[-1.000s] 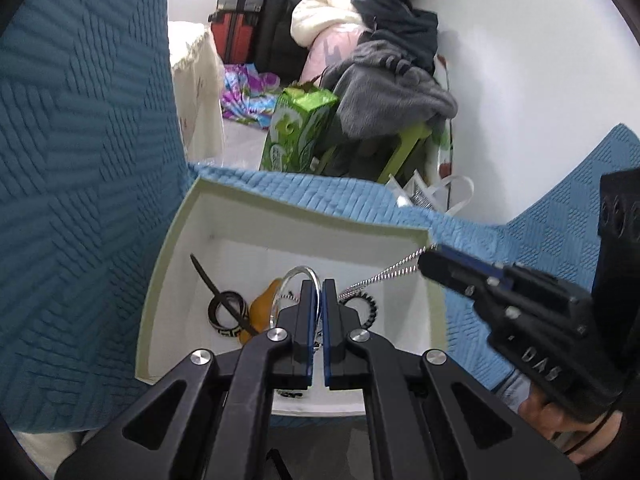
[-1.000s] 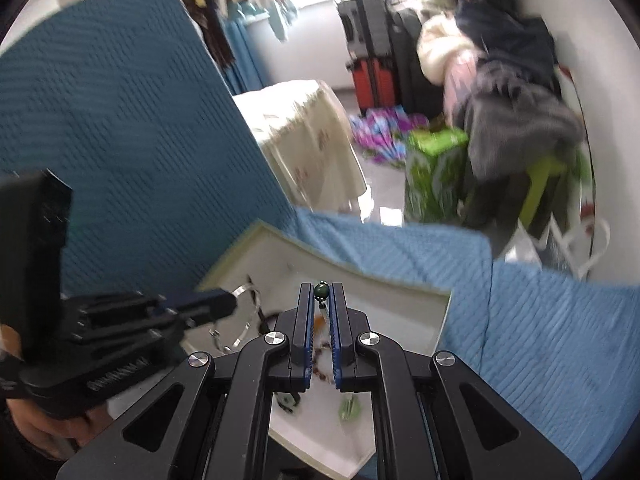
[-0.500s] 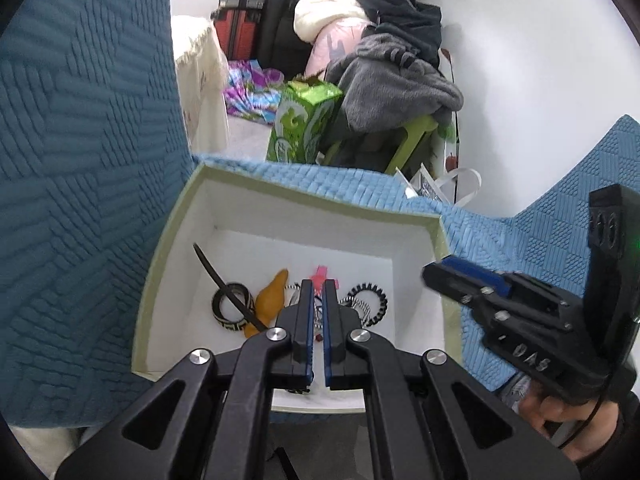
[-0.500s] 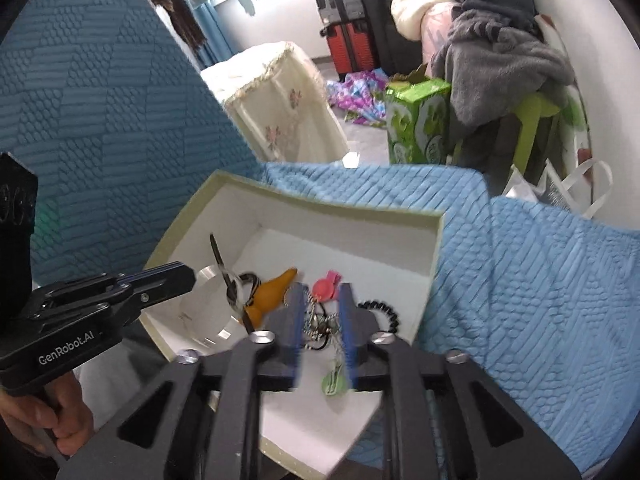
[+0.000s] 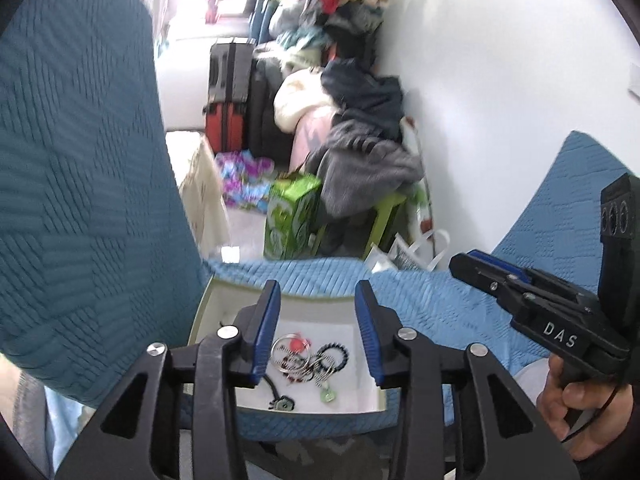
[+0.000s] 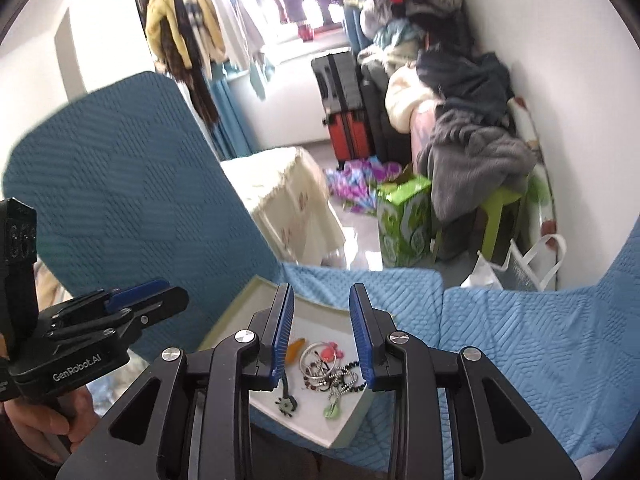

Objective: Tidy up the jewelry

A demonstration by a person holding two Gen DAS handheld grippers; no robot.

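Left wrist: jewelry [image 5: 310, 358] below opening left gripper [image 5: 318, 308].

Lived-in bedroom: hanging clothes [image 6: 188, 28], suitcases [image 6: 344, 108], laundry heap [image 6: 472, 136].

Looking down past the left claw [image 5: 318, 332], blue pads parted and opening, nothing between them; below, a shallow white box [image 5: 208, 304] on a blue quilted cover [image 5: 432, 300]; inside, a tangle of jewelry [image 5: 308, 360]: silver ring, pink piece, black beaded loop, small green pendant [image 5: 327, 393], dark flower-shaped charm [image 5: 283, 403]; at right, the right claw [image 5: 460, 266] above the cover, held by a hand [image 5: 576, 404], "DAS" printed on its body; beyond, a green carton [image 5: 290, 216], a red suitcase [image 5: 225, 124], heaped clothes [image 5: 360, 152] against a white wall.
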